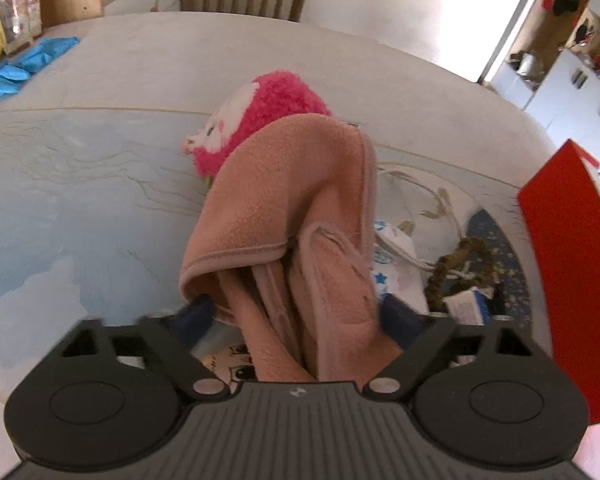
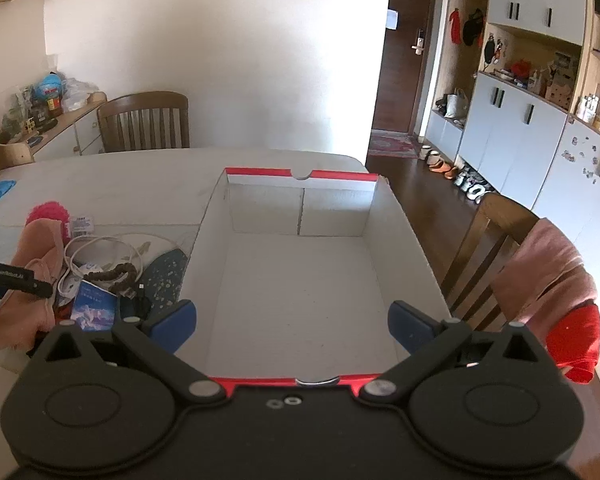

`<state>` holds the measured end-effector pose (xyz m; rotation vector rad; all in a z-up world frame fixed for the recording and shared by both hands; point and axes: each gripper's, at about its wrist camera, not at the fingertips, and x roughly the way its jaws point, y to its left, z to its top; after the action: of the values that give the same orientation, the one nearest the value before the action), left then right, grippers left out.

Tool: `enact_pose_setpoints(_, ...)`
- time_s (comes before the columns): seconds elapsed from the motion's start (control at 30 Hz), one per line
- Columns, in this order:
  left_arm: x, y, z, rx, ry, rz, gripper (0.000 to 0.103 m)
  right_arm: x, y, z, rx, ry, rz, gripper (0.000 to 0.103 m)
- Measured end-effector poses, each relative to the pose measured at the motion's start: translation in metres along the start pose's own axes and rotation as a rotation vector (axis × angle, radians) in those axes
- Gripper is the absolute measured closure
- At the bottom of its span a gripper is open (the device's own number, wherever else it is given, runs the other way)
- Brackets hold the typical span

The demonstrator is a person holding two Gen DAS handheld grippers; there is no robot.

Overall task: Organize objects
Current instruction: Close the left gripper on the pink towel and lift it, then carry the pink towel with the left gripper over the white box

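Observation:
A salmon-pink fleece cloth (image 1: pixel 280 184) stands bunched between the blue pads of my left gripper (image 1: pixel 298 314), which press on it from both sides. Behind it lies a bright pink plush toy (image 1: pixel 276 100). In the right wrist view the same cloth (image 2: pixel 32 248) and the left gripper (image 2: pixel 20 280) sit at the left edge. My right gripper (image 2: pixel 292 324) hangs open, holding nothing, over the near end of an empty white cardboard box (image 2: pixel 300 212) with a red rim. The box's red side (image 1: pixel 568 260) shows at the right of the left wrist view.
Right of the cloth lie a white cable (image 1: pixel 420 188), a brown bead string (image 1: pixel 460 256), a small blue-and-white carton (image 1: pixel 468 304) and a dark starred fabric (image 1: pixel 504 248). Blue gloves (image 1: pixel 24 64) lie far left. A chair (image 2: pixel 540 272) draped with clothes stands beside the table (image 2: pixel 120 184).

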<state>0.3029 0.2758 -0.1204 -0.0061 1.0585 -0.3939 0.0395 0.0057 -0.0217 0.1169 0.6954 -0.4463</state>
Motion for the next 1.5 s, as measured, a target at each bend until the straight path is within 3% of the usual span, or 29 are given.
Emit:
enact_pose_setpoints(0.03,-0.001,0.001,-0.001,-0.001,0.006,-0.016,0.042,-0.001,0.001,0.000,0.001,-0.001,-0.004,0.001)
enact_pose_setpoints(0.1,-0.003,0.003,-0.001,0.004,0.015,-0.044,0.058,-0.002,0.003,0.000,0.002,-0.006,-0.014,0.001)
enact_pose_setpoints(0.23,-0.011,-0.001,-0.004,0.048,-0.003,-0.064,0.071,-0.005,0.003,0.002,-0.001,-0.016,-0.036,0.001)
enact_pose_setpoints(0.57,-0.062,0.004,-0.004,0.051,-0.045,-0.145,0.074,-0.001,-0.025,0.007,0.014,-0.032,-0.101,0.001)
enact_pose_setpoints(1.07,-0.134,-0.014,0.006,0.029,-0.161,-0.182,0.075,0.020,-0.077,0.007,0.020,-0.014,-0.040,0.001)
enact_pose_setpoints(1.17,-0.134,-0.024,0.003,0.023,-0.158,-0.191,0.075,0.023,-0.085,0.007,0.019,-0.011,-0.025,0.001)
enact_pose_setpoints(1.33,-0.114,-0.058,-0.011,0.078,-0.078,-0.228,0.075,0.027,-0.096,0.006,0.015,-0.005,0.005,0.001)
enact_pose_setpoints(1.5,-0.072,-0.087,-0.028,0.122,-0.011,-0.170,0.075,0.030,-0.105,0.004,0.006,0.005,0.029,0.001)
